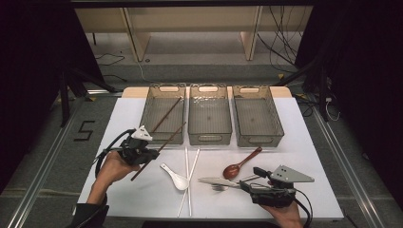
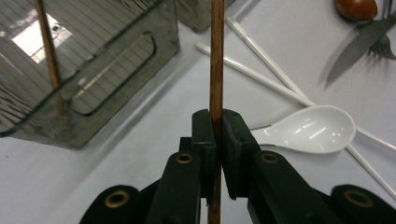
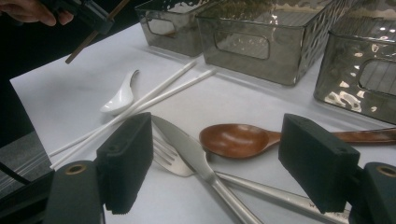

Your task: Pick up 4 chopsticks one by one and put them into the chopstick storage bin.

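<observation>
Left gripper [image 2: 215, 122] clamps 1 brown chopstick [image 2: 216, 56]; thin grip, it could pivot and slip. Right gripper [image 3: 219, 163] gapes over the knife [image 3: 187, 149].

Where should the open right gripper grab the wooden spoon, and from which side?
Take the wooden spoon by its handle, probably mid-length, from above, jaws across it. The handle lies flat and bare toward the right bin; the bowl is wide and sits close to the knife and fork. The right gripper is open.
</observation>
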{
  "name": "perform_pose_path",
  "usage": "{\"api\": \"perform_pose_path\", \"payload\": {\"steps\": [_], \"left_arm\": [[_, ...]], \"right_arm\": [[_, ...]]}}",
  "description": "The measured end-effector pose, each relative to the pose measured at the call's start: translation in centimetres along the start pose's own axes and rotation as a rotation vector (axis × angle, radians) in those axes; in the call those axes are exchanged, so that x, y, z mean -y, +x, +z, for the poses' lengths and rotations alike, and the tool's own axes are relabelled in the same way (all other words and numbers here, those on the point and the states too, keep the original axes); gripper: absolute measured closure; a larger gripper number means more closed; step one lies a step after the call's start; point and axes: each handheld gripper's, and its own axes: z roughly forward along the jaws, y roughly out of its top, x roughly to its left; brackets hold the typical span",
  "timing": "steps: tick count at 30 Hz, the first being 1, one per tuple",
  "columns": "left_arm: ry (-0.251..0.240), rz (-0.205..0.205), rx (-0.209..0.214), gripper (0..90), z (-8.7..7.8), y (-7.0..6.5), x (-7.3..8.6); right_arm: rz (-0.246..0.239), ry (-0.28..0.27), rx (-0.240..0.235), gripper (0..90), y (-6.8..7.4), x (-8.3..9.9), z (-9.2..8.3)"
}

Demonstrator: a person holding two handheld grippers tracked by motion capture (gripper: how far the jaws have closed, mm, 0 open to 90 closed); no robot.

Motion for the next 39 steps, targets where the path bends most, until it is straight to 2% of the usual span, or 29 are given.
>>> {"api": "perform_pose_path", "payload": {"steps": [2, 5, 13, 21, 29, 33, 39], "left_arm": [[-0.019, -0.013, 0.003, 84.0, -0.2, 0.3, -0.3], [-0.031, -0.017, -0.017, 84.0, -0.5, 0.8, -0.7], [-0.087, -0.061, -0.050, 84.0, -0.5, 2.2, -1.8], [-0.135, -0.088, -0.090, 84.0, -0.8, 3.9, -3.8], [-0.149, -0.093, -0.108, 84.0, -0.9, 4.9, -5.3], [-0.158, -0.075, -0.123, 84.1, -1.1, 5.1, -6.2], [-0.154, -0.076, -0.139, 84.0, -0.3, 6.2, -7.1]], "right_arm": [[0.002, -0.001, 0.001, 27.0, 0.0, 0.0, 0.0], [-0.001, -0.003, 0.001, 27.0, 0.0, 0.0, 0.0], [0.001, -0.003, -0.002, 27.0, 0.0, 0.0, 0.0], [-0.002, -0.011, -0.005, 26.9, 0.0, -0.1, -0.1], [-0.002, -0.016, -0.009, 26.5, 0.0, -0.1, -0.2], [-0.002, -0.017, -0.009, 26.5, 0.0, -0.1, -0.2], [-0.003, -0.016, -0.010, 26.5, 0.0, -0.1, -0.2]]}}
